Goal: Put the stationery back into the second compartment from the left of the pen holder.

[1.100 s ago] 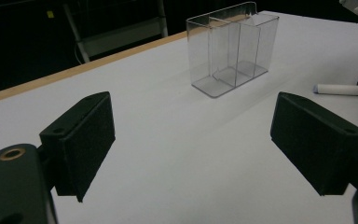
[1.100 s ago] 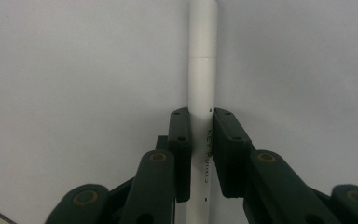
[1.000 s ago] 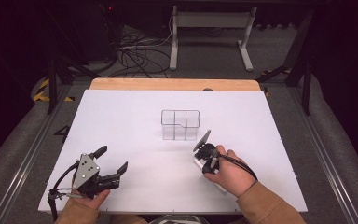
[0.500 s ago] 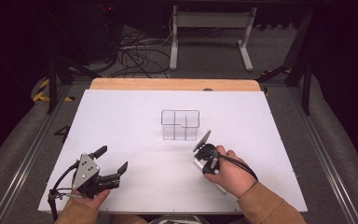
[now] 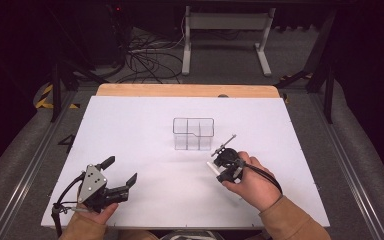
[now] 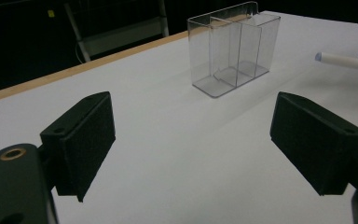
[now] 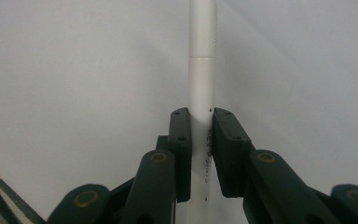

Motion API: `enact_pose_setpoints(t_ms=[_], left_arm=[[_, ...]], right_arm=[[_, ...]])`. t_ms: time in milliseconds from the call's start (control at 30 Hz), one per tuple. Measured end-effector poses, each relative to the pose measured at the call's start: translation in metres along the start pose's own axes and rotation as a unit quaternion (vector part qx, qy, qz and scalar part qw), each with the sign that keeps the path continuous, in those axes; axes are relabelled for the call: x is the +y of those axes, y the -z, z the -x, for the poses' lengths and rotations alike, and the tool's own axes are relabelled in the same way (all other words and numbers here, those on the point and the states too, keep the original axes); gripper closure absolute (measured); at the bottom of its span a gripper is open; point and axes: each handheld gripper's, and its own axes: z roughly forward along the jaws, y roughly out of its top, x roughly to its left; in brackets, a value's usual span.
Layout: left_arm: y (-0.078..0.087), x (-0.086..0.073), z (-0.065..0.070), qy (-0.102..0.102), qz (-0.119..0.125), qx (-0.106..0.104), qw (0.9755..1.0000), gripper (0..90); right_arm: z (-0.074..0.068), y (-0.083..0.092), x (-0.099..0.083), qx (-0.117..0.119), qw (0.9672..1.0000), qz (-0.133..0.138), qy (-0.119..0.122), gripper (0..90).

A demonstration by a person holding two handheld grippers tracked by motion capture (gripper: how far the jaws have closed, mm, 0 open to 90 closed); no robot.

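Note:
A clear plastic organizer [image 5: 193, 133] with several compartments stands upright in the middle of the white table [image 5: 145, 125]. Just to its front right, my right gripper [image 5: 221, 169] is shut on a white pen [image 5: 212, 167], whose end pokes out to the left. In the right gripper view the pads [image 7: 181, 140] clamp the pen [image 7: 202, 56] at mid-length, over bare table. My left gripper [image 5: 121, 171] rests near the front left edge, open and holding nothing. The left gripper view looks between its own wide-apart jaws [image 6: 191, 140] at the organizer [image 6: 233, 51] and the pen tip [image 6: 340, 59].
A wooden strip [image 5: 185, 90] runs along the table's far edge. Beyond it are a dark floor with cables [image 5: 145, 60] and a white stand [image 5: 225, 30]. Grey rails [image 5: 25, 165] flank the table on both sides.

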Motion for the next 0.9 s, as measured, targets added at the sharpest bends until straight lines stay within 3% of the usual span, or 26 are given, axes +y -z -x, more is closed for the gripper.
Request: enact_pose_setpoints(t_ms=[200,400,567,900], left_arm=[[0.000,0.000,0.000,0.000,0.000,0.000,1.0000,14.7],[0.000,0.000,0.000,0.000,-0.001,-0.002,1.0000,14.7],[0.000,0.000,0.000,-0.001,0.000,0.000,1.0000,15.1],[0.000,0.000,0.000,-0.002,0.000,0.000,1.0000,15.1]], right_arm=[[0.001,0.008,-0.001,0.010,0.9990,0.044,0.006,78.9],[0.002,0.019,-0.002,0.016,0.9937,0.109,0.023,78.9],[0.003,0.029,-0.003,0.025,0.9856,0.165,0.027,78.9],[0.008,0.043,-0.007,0.041,0.9644,0.260,0.030,78.9]])
